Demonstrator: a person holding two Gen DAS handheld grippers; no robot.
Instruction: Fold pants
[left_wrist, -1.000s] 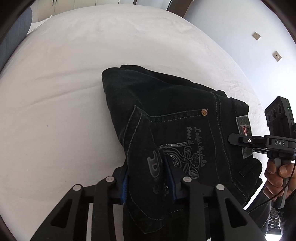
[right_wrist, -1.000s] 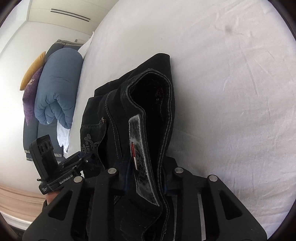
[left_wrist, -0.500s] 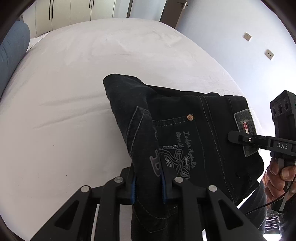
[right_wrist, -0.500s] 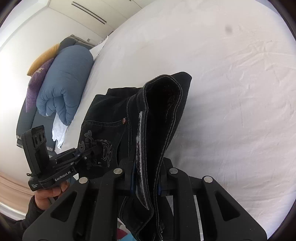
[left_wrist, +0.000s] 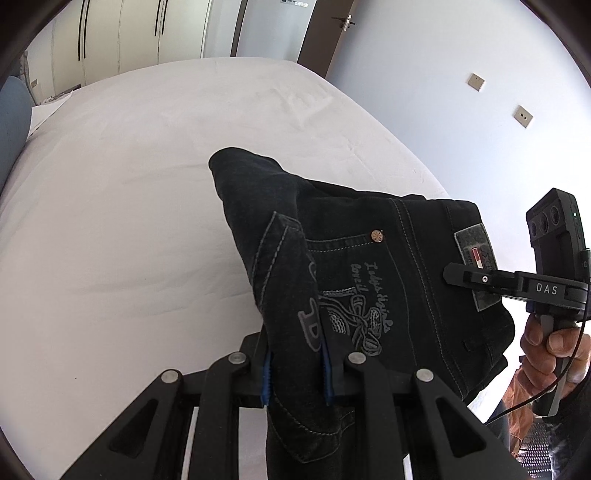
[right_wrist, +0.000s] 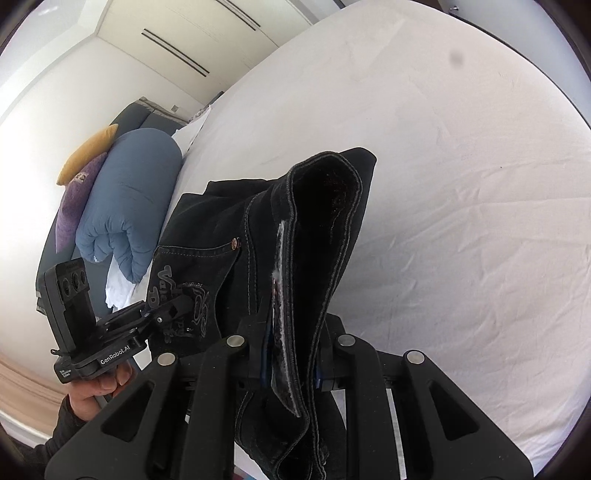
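The left claw (left_wrist: 297, 373) is pressed together on a fold of the black pants (left_wrist: 369, 280) near the printed back pocket, and the right claw (right_wrist: 290, 365) pinches the waistband edge beside the leather label (left_wrist: 476, 258); the blue pads (left_wrist: 266, 376) of both bite the denim firmly. Compared with a second ago, both claws have risen and the waist end has left the white bed (left_wrist: 129, 221). More of the room is in view, and the jaws have narrowed a little on the cloth. I judge that the pants are now being carried by the waist, probably to lay them flat or to bring one half over the other. Both claws point downward at a slant, side by side and near each other, each held by a hand (left_wrist: 554, 350) on the grip.
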